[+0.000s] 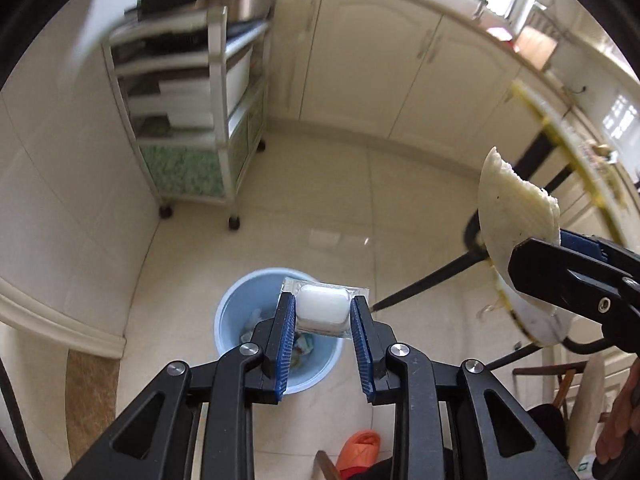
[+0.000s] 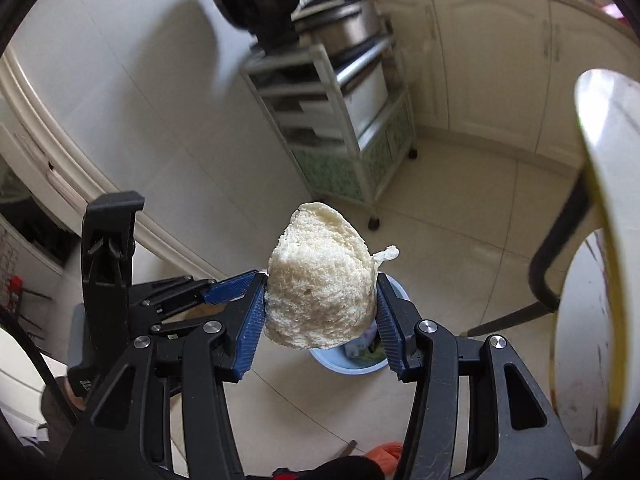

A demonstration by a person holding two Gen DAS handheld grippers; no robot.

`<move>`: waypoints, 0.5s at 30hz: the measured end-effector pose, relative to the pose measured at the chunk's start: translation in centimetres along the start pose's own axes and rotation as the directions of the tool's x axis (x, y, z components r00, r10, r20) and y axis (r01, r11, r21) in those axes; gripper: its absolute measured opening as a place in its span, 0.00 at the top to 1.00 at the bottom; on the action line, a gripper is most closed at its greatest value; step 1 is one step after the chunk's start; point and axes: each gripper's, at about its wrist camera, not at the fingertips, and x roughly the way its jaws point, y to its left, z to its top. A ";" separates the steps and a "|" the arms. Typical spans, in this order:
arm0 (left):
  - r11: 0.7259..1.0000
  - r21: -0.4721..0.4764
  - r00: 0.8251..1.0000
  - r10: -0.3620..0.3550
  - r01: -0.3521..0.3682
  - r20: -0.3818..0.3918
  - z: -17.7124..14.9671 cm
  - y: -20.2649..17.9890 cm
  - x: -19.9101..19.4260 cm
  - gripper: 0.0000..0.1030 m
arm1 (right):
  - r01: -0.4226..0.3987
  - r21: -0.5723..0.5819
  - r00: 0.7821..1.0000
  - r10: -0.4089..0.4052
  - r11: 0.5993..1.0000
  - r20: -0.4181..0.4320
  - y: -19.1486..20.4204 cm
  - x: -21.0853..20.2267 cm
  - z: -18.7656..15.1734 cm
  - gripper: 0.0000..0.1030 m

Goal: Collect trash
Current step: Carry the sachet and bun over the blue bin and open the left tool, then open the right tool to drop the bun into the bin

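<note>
Where the left wrist camera looks down along its own fingers, the left tongs (image 1: 323,309) are clenched on a small clear packet (image 1: 322,309) with a white block inside, both blue pads pressing its sides. Straight below it on the tiled floor (image 1: 360,208) stands a light blue bin (image 1: 236,300) with scraps of rubbish already in the bottom. At the right edge of that view the right tongs (image 1: 538,254) come in, gripping a pale piece of steamed bun (image 1: 516,208), and behind them runs the rim of a round desk (image 1: 532,324) on black legs. A wheeled shelf rack (image 1: 192,120) stands against the far wall beside cream cabinets (image 1: 380,64). From the right wrist camera, the right tongs (image 2: 320,306) are closed on the torn bun (image 2: 320,280), its crumbly white inside facing the lens, held over the floor with the blue bin (image 2: 348,362) partly hidden just beneath it. The left tongs (image 2: 236,286) show at the left, and the desk's edge (image 2: 608,168) curves down the right side.
</note>
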 end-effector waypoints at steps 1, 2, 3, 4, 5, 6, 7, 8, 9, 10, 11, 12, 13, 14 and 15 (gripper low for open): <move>1.000 -0.002 1.000 0.000 0.000 -0.020 0.0 0.5 0.8 0.73 | -0.005 0.005 1.000 0.005 1.000 -0.014 -0.2 1.0 0.1 0.52; 1.000 -0.008 1.000 0.008 -0.008 -0.031 0.1 0.9 1.3 0.67 | -0.004 0.007 1.000 0.004 1.000 -0.026 -0.2 1.9 0.2 0.52; 1.000 -0.021 0.999 0.017 -0.018 -0.036 0.3 1.3 1.9 0.58 | -0.004 0.006 0.999 0.004 1.000 -0.035 -0.4 2.6 0.2 0.52; 0.999 -0.033 0.999 0.025 -0.026 -0.039 0.5 1.4 2.4 0.52 | -0.005 0.009 0.999 0.006 1.000 -0.050 -0.5 3.5 0.2 0.52; 0.998 -0.048 0.998 0.038 -0.040 -0.042 0.8 1.7 2.7 0.47 | -0.008 0.017 0.998 0.009 1.000 -0.059 -0.8 4.0 0.3 0.52; 0.997 -0.059 0.998 0.044 -0.046 -0.046 0.9 2.2 2.8 0.47 | -0.014 0.029 0.998 0.016 0.999 -0.069 -1.0 4.9 0.3 0.52; 0.996 -0.067 0.997 0.049 -0.052 -0.052 1.2 2.4 2.9 0.46 | -0.014 0.034 0.997 0.017 0.999 -0.076 -1.2 5.5 0.4 0.52; 0.995 -0.072 0.997 0.061 -0.065 -0.057 1.5 2.6 3.0 0.45 | -0.015 0.038 0.997 0.018 0.999 -0.082 -1.3 6.0 0.5 0.52; 0.993 -0.077 0.994 0.085 -0.090 -0.061 1.6 3.0 3.0 0.45 | -0.017 0.040 0.996 0.020 0.999 -0.085 -1.3 6.5 0.6 0.52; 0.990 -0.082 0.992 0.109 -0.113 -0.059 1.7 3.4 2.9 0.44 | -0.021 0.044 0.996 0.025 0.999 -0.090 -1.3 6.7 0.6 0.52; 0.988 -0.087 0.991 0.123 -0.128 -0.056 1.4 3.0 2.8 0.44 | -0.030 0.051 0.995 0.035 0.998 -0.095 -1.3 7.1 0.6 0.51; 0.986 -0.095 0.990 0.132 -0.137 -0.052 1.4 3.2 2.4 0.44 | -0.037 0.055 0.994 0.043 0.998 -0.097 -1.2 7.4 0.7 0.50; 0.985 -0.101 0.990 0.133 -0.138 -0.047 1.2 3.0 2.2 0.44 | -0.041 0.055 0.994 0.046 0.998 -0.098 -1.1 7.8 0.8 0.49; 0.985 -0.108 0.990 0.132 -0.136 -0.042 1.2 2.9 1.8 0.44 | -0.041 0.055 0.995 0.046 0.998 -0.094 -1.0 8.1 0.9 0.48; 0.984 -0.114 0.990 0.133 -0.137 -0.036 1.1 2.9 1.4 0.43 | -0.040 0.060 0.995 0.045 0.997 -0.084 -1.0 8.2 1.0 0.46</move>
